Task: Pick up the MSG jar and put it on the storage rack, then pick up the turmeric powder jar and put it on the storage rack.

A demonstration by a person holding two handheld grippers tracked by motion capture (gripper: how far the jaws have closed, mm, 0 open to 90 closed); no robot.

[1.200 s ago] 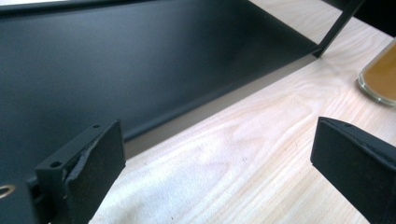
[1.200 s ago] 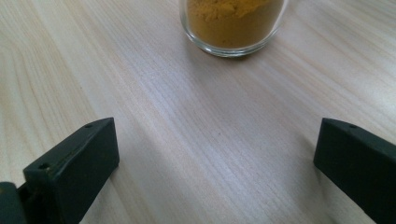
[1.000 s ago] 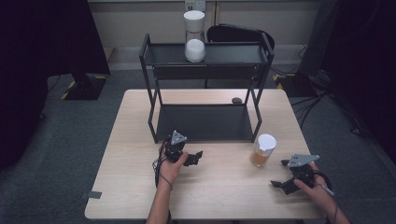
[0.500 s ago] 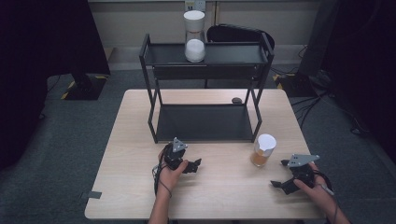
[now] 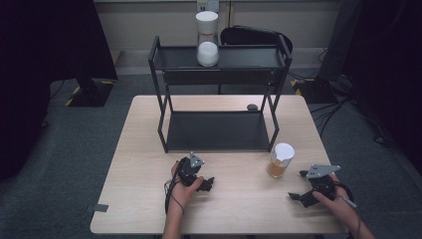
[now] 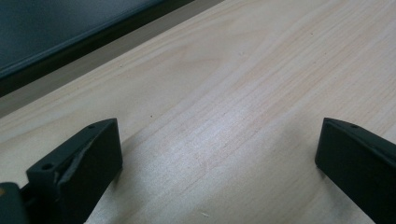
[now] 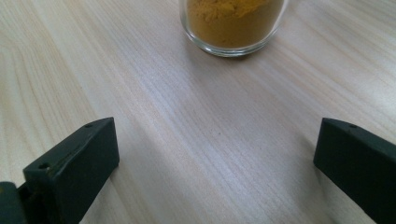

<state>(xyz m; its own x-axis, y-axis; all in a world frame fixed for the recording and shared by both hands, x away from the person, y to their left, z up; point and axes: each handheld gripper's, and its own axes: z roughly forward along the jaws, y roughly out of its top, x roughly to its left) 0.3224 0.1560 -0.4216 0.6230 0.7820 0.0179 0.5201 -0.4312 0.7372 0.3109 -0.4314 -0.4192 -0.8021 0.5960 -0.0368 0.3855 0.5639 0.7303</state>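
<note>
A glass jar of orange powder (image 5: pixel 279 162) with a white lid stands on the wooden table (image 5: pixel 239 214), right of centre. In the right gripper view the orange jar (image 7: pixel 231 23) is just ahead of my right gripper (image 7: pixel 217 140), which is open over bare wood. From above, the right gripper (image 5: pixel 296 184) lies near the table's front right and points left. My left gripper (image 5: pixel 208 183) rests in front of the black rack (image 5: pixel 161 119). The left gripper (image 6: pixel 219 140) is open; its jaws have just been opening, with nothing between them.
A tall jar of white powder (image 5: pixel 207 40) stands on the two-tier rack's top shelf. The rack's lower shelf (image 6: pixel 56 28) is bare. A small dark object (image 5: pixel 252 106) lies on the table behind the rack. Dark carpet surrounds the table.
My left hand has drawn back a little from the rack toward the near edge. The right hand and the jars have stayed put.
</note>
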